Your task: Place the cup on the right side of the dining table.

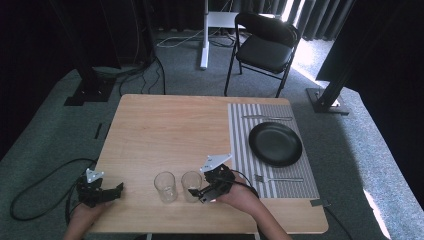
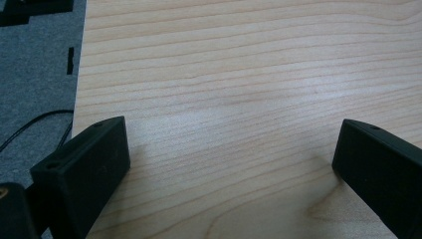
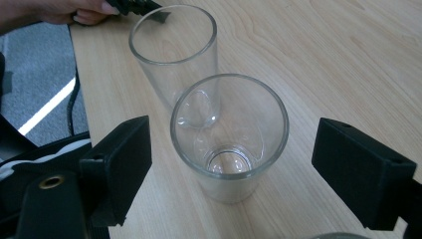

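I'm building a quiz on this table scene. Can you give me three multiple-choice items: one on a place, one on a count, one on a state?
1. Where is the black plate?
A. on the striped placemat
B. on the chair
C. on the floor

2. How many drinking glasses stand on the table?
A. one
B. two
C. four

3. How is the right tool?
A. shut on a fork
B. shut, empty
C. open around the nearer glass

Answers: 1 A, the placemat's stripes surround it; 2 B, two stand side by side; 3 C, jaws are clear of both sides.
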